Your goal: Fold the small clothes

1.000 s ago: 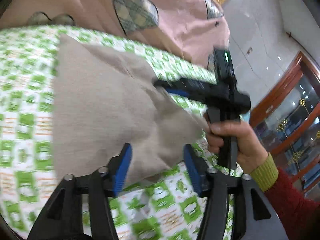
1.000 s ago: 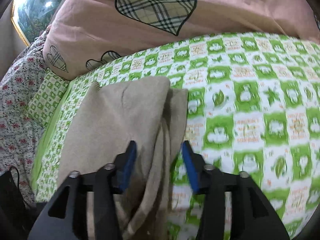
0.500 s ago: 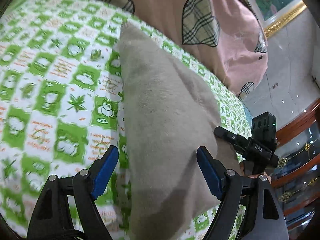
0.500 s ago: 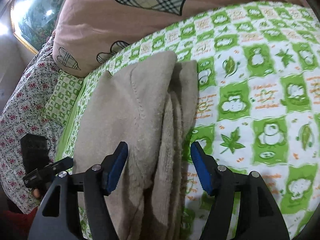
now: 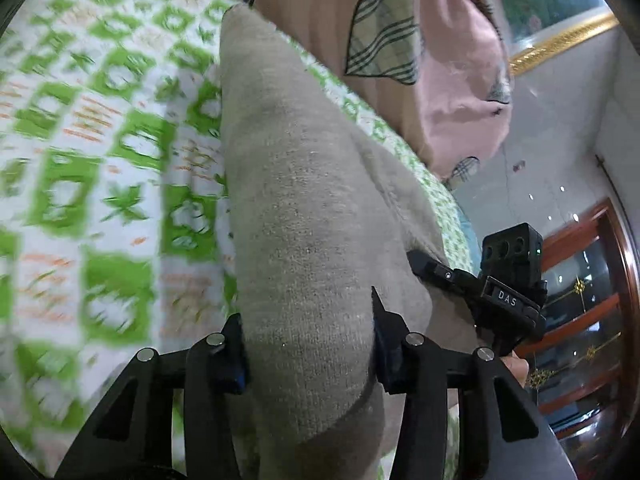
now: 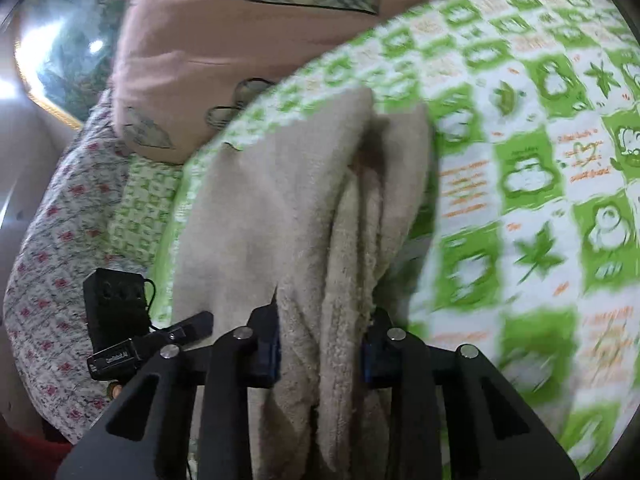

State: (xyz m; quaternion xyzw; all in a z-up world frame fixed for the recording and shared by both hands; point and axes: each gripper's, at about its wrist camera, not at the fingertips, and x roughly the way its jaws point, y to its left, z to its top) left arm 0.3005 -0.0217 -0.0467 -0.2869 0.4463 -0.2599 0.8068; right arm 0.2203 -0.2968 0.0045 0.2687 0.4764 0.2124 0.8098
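A beige fleece garment (image 5: 304,200) lies folded lengthwise on the green-and-white checked bedsheet (image 5: 100,160). My left gripper (image 5: 308,344) holds its near end: the jaws are closing, the cloth bulges between the blue pads and hides most of them. In the right wrist view the garment (image 6: 256,216) shows stacked layers, and my right gripper (image 6: 320,344) is closing on that bunched edge, pads pressed into the pile. Each gripper shows in the other's view: the right gripper (image 5: 432,272) at the garment's right side, the left gripper (image 6: 188,326) at its left.
A pink quilt (image 5: 440,60) with plaid hearts is heaped just behind the garment. A floral cover (image 6: 52,240) drops off the bed's side. A wooden glass cabinet (image 5: 580,300) and a gold-framed picture (image 5: 560,32) stand beyond the bed. Sheet (image 6: 520,160) lies bare to the right.
The left gripper swung from the garment's side to its near end. Both grippers opened wide around the cloth, then closed onto it; the garment now sits bunched between each pair of pads.
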